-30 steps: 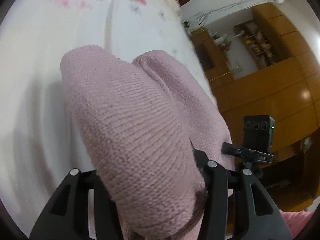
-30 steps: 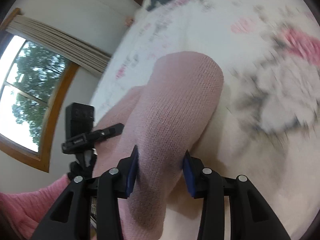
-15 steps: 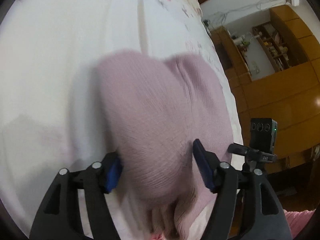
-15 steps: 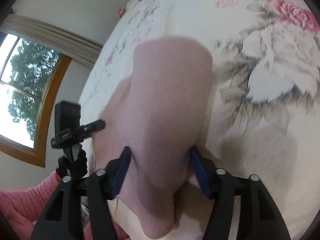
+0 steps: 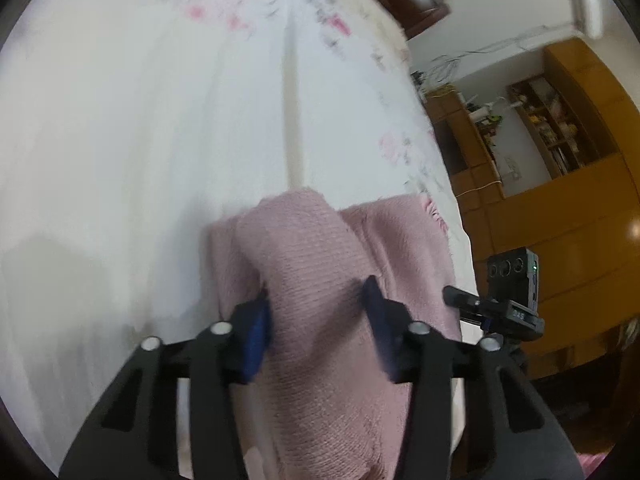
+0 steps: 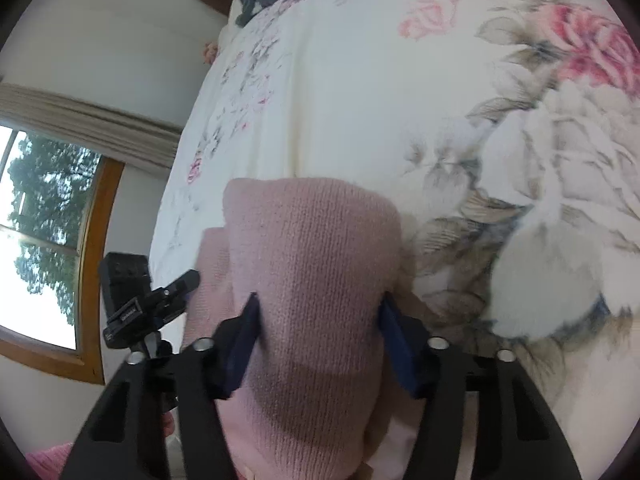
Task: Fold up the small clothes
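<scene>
Floral bedspread [image 6: 360,92] fills both views, largely bare ahead of the grippers. Pink knit garment [image 5: 320,280] lies on it at the near edge, right under both grippers, long axis pointing forward away from them. Far edge is a rounded fold; a second flat layer shows to the right of the raised ridge in the left view.

Left gripper [image 5: 318,320]: jaws spread, a ridge of knit sits between the blue pads [image 5: 256,332]. Pads look close to the cloth but not pinching; contact hard to confirm through blur.

Right gripper [image 6: 318,328]: jaws also spread, straddling a wider knit hump, pads at its flanks.

Neither arm is clearly nearer; each is over its own side of the garment. Judgement: the next fold turns on that forward axis, with free bedspread beyond the fold.
</scene>
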